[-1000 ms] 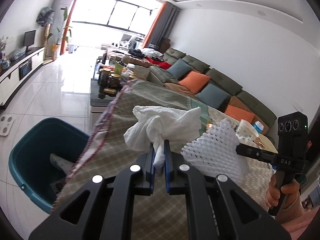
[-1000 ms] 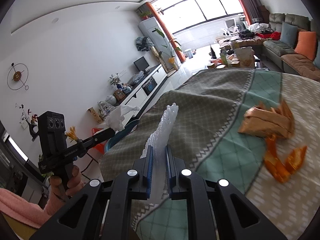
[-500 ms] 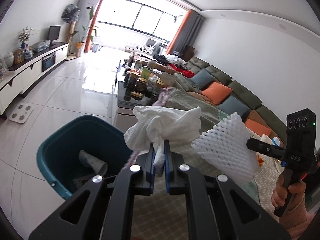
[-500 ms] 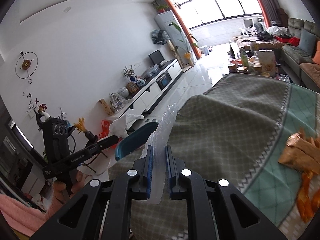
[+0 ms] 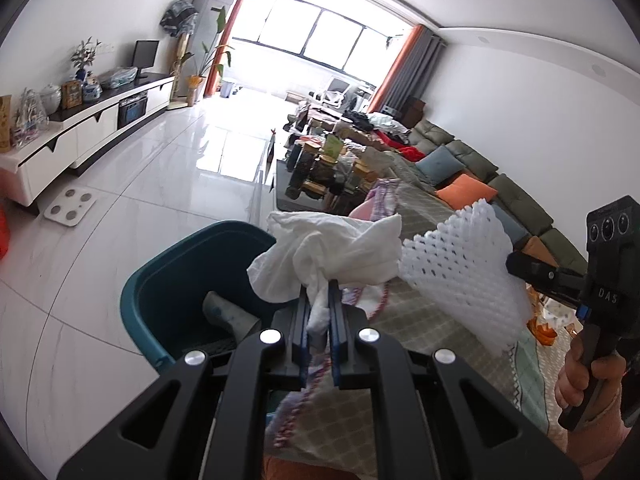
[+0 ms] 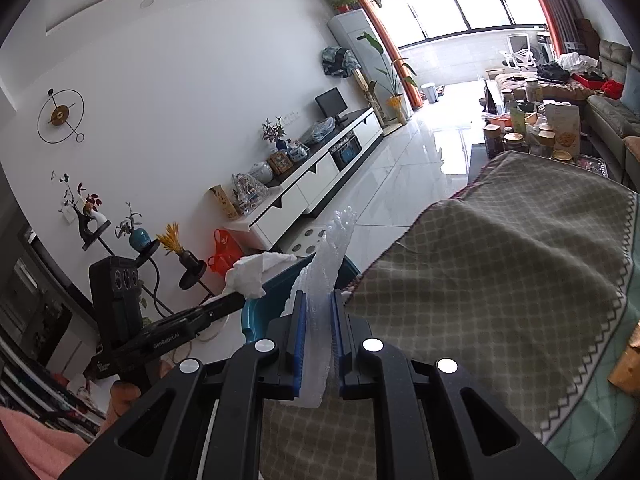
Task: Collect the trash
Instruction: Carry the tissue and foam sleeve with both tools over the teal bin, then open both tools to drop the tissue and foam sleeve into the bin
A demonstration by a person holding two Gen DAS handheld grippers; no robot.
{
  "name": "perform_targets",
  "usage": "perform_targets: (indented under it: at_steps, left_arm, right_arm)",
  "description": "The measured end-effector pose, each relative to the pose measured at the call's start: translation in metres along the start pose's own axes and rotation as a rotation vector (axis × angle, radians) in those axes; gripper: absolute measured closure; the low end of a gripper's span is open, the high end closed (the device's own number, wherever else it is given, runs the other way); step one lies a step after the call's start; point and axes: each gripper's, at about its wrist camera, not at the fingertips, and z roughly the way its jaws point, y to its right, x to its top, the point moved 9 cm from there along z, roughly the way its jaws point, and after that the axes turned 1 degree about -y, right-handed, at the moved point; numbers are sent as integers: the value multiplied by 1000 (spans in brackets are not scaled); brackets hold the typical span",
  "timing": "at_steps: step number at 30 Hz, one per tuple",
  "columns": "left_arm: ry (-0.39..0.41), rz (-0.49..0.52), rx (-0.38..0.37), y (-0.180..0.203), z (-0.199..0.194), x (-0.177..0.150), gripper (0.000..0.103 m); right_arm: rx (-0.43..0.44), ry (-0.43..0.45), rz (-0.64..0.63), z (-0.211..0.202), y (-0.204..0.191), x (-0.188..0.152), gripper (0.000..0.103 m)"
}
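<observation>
My left gripper (image 5: pixel 319 304) is shut on a crumpled white tissue (image 5: pixel 332 256) and holds it in the air by the table's left edge, just right of a teal trash bin (image 5: pixel 160 292) on the floor. The bin holds a grey scrap (image 5: pixel 228 316). My right gripper (image 6: pixel 319 312) is shut on a white foam net sleeve (image 6: pixel 328 256), which also shows in the left wrist view (image 5: pixel 464 276). The bin's rim (image 6: pixel 250 312) shows just past the right gripper. The left gripper with the tissue (image 6: pixel 256 276) shows there too.
The table has a green-grey patterned cloth (image 6: pixel 500 272). Orange peel (image 5: pixel 542 330) and a brown paper bag (image 6: pixel 628 364) lie on it. A low table with jars (image 5: pixel 328 168), a sofa (image 5: pixel 480 184), a white TV cabinet (image 6: pixel 312 184) and a scale (image 5: pixel 70 208) stand around.
Both grippers have swung left, away from the table top towards the bin, each keeping its hold. The bin has come closer to the middle of both views.
</observation>
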Motion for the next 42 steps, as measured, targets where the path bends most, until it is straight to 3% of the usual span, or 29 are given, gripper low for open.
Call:
perform_targets:
  at_steps: [16, 31, 42]
  left_arm:
    - [-58, -65, 70, -38, 19, -12, 94]
    - [-109, -99, 133, -57, 43, -25, 93]
    - [-115, -123, 143, -62, 48, -25, 82]
  right_arm:
    - [8, -52, 7, 46, -12, 10, 91]
    - [-44, -103, 42, 92, -14, 10, 91]
    - [-53, -149, 68, 121, -18, 4, 89]
